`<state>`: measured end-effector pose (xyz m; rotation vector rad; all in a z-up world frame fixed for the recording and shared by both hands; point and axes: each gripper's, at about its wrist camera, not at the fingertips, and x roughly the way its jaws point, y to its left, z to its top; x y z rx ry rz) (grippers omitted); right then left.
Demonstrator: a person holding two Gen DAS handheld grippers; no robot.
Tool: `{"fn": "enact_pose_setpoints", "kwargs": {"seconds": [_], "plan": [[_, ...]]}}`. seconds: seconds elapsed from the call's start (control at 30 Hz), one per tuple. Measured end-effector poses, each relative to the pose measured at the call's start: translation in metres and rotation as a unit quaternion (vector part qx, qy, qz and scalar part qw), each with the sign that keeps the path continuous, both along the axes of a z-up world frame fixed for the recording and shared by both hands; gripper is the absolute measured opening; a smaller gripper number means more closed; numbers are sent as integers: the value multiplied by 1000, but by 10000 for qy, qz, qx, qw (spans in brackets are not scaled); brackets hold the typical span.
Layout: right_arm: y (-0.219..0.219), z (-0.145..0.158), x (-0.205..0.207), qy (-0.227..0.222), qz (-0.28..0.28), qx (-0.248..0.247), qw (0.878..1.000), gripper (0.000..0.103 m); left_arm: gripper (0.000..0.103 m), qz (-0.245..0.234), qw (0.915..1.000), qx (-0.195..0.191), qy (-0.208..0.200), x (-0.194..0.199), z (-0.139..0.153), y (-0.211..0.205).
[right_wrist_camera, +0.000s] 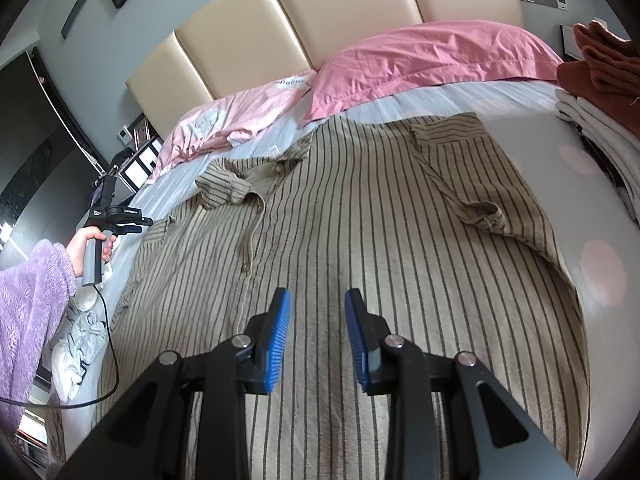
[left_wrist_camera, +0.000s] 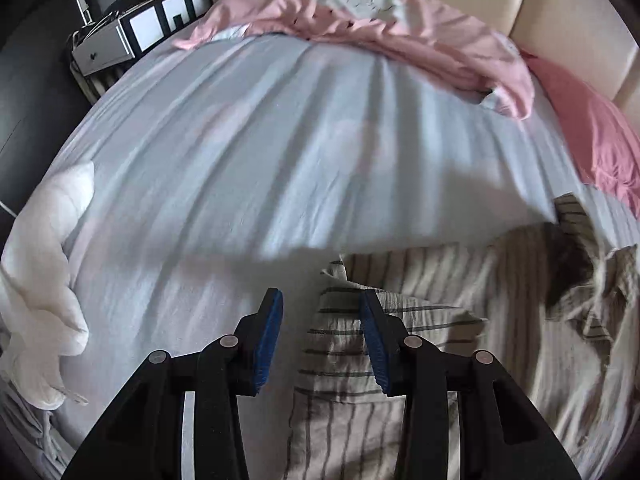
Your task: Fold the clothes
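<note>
Lying flat, striped shirt [right_wrist_camera: 360, 208], hem cut off; white garment [left_wrist_camera: 44, 280] unclear

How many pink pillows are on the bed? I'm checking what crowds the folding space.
2. A plain pink pillow lies against the headboard, beyond the striped shirt. A lighter printed pink pillow lies to its left. Others may be hidden.

Ahead of my left gripper [left_wrist_camera: 322, 344] I see open blue sheet [left_wrist_camera: 240, 168] bounded by a white cloth heap [left_wrist_camera: 44, 280] at left and pink bedding [left_wrist_camera: 360, 36] beyond; right of the striped shirt [right_wrist_camera: 360, 208], stacked clothes [right_wrist_camera: 600, 112] block passage.
</note>
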<state>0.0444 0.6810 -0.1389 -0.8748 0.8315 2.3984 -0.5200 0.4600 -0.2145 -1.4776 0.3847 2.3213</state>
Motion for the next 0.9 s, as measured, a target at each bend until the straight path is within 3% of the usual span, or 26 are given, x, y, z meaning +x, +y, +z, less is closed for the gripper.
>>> {"fn": "enact_pose_setpoints", "kwargs": {"seconds": [0.2, 0.3, 0.43, 0.63, 0.9], "plan": [[3, -10, -4, -77, -9, -111, 9999, 28, 42, 55, 9994, -307, 121, -13, -27, 15], [5, -14, -5, -107, -43, -163, 9998, 28, 42, 62, 9990, -419, 171, -17, -27, 22], [7, -16, -4, -140, -58, -215, 9997, 28, 42, -7, 9990, -356, 253, -12, -5, 15], [9, -9, -1, -26, -75, -263, 9996, 28, 42, -392, 9981, -360, 302, 31, 32, -36], [-16, 17, -5, -121, 242, -132, 9995, 28, 42, -543, 9977, -359, -168, 125, 60, -133]]}}
